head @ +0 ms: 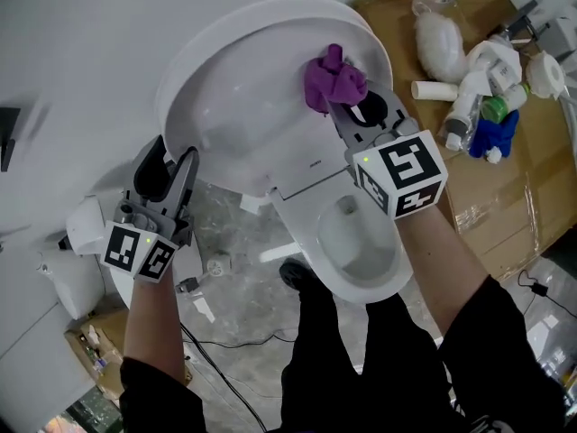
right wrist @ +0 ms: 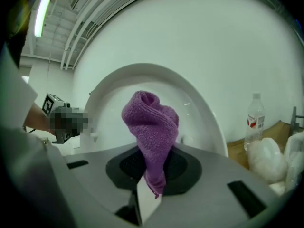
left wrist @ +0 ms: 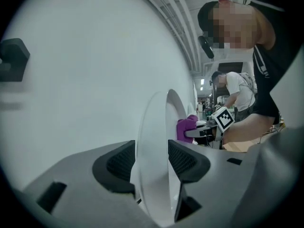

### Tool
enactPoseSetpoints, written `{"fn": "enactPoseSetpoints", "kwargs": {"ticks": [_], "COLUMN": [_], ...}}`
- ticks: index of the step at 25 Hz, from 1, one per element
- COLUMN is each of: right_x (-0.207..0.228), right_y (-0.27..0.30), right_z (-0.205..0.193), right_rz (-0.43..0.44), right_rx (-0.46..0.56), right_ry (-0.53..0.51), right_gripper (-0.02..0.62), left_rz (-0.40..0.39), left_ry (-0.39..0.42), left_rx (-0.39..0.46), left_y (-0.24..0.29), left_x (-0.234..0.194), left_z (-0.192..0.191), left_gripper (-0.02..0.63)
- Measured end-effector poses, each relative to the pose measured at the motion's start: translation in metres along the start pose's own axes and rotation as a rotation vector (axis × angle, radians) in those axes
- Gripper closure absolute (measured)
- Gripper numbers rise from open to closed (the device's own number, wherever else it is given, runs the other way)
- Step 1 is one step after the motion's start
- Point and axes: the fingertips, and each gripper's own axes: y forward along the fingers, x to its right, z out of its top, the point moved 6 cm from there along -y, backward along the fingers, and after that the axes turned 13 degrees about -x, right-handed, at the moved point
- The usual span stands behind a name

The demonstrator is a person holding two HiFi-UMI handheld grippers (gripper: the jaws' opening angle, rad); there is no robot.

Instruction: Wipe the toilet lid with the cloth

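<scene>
The white toilet lid (head: 252, 79) stands raised against the wall. My left gripper (head: 169, 162) clamps the lid's left rim; in the left gripper view the rim (left wrist: 152, 141) fills the gap between the two black pads (left wrist: 116, 163). My right gripper (head: 356, 108) is shut on a purple cloth (head: 334, 79), whose bunched top rests against the lid's inner face near its upper right. In the right gripper view the cloth (right wrist: 151, 122) rises from between the pads in front of the lid (right wrist: 199, 103). The left gripper view shows the cloth (left wrist: 186, 127) beyond the rim.
The open toilet bowl (head: 361, 242) lies below the lid, between my arms. Flattened cardboard (head: 505, 197) at the right carries bottles, white bags and a blue object (head: 491, 133). A water bottle (right wrist: 255, 118) stands right of the lid. A white device (head: 86, 228) and cables sit at the left.
</scene>
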Motion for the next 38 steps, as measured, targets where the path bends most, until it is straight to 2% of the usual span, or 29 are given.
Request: {"fn": "enactPoseSetpoints", "kwargs": {"ticks": [3,6,8,10,13,17,21,26,31,34,38], "right_x": [-0.033,-0.092,-0.129,-0.155,-0.168,-0.159,-0.111,-0.025,0.024,0.028,-0.028], "right_y": [-0.001,0.012,0.026,0.041,0.060,0.065,0.048,0.025,0.009,0.005,0.013], "right_z": [-0.007,-0.013,-0.020,-0.027,-0.028,-0.027,-0.029,-0.040,-0.042,-0.047,-0.058], "right_rz": [0.075,0.197,0.247,0.266,0.240,0.192,0.115,0.007,-0.039,-0.045,0.055], "right_rx": [0.006,0.004,-0.004,-0.014,-0.005,0.014,0.048,0.021,0.023,0.033,0.035], "right_ry": [-0.046,-0.110,-0.132,-0.141,-0.134,-0.136,-0.060,-0.024,-0.023,-0.033,-0.085], "right_gripper": [0.529,0.529,0.529,0.529,0.529,0.529,0.529,0.529,0.529,0.529,0.529], "left_rz": [-0.002,-0.030,-0.059,-0.091,-0.130,-0.161,-0.162,-0.092,-0.008,0.017,0.022], "left_ry": [-0.005,-0.010,-0.010,-0.007,0.008,0.016,-0.001,-0.009,-0.024,-0.033,-0.007], "left_rx": [0.007,0.024,0.038,0.048,0.068,0.082,0.086,0.059,0.051,0.063,0.068], "left_y": [0.002,0.004,0.007,0.011,0.017,0.014,0.014,0.014,0.017,0.021,0.021], "left_x": [0.002,0.000,0.000,0.001,0.000,-0.003,-0.003,-0.002,0.000,0.004,0.006], "left_z": [-0.014,-0.025,-0.034,-0.042,-0.047,-0.051,-0.053,-0.052,-0.051,-0.051,-0.054], "left_gripper": [0.376,0.374,0.374,0.374,0.376,0.377,0.377,0.380,0.382,0.382,0.382]}}
